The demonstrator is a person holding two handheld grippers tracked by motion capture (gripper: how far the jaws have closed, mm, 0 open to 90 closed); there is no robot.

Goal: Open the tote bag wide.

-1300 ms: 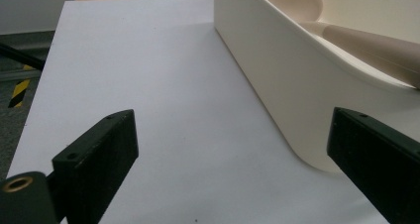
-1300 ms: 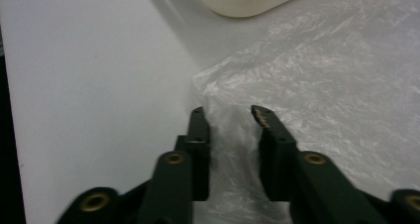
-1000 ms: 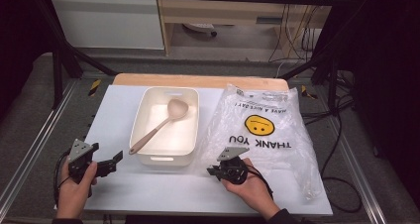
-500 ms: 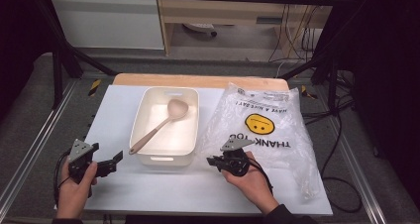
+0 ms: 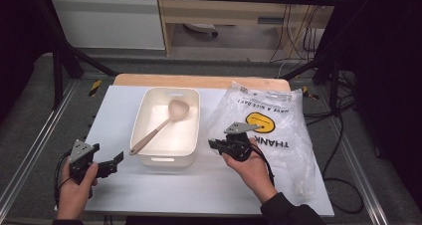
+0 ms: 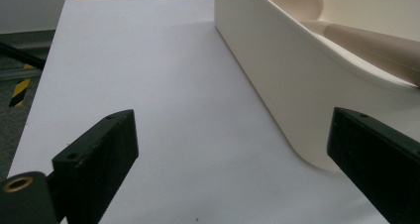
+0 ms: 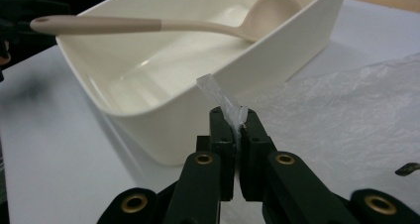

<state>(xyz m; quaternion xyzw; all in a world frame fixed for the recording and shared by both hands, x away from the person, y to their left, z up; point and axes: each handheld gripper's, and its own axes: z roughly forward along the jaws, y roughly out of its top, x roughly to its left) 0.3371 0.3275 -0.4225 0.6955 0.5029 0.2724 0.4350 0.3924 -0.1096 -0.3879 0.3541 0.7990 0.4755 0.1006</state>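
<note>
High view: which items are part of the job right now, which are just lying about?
In the job:
- plastic bag, edge pinched in the right gripper
- right gripper, shut on it

Lying about:
- cream tub
- ladle resting inside the tub
- left gripper, open, holding nothing

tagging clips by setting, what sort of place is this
Probably a lab or workshop recording bench, not a kitchen: a table inside a metal frame, loose cables on grey carpet, and hand-held grippers, the right gripper pinching a plastic bag.

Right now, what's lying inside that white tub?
A beige ladle lies in the white tub, bowl at the far end, handle over the near rim. The floor beneath it is hidden.
</note>
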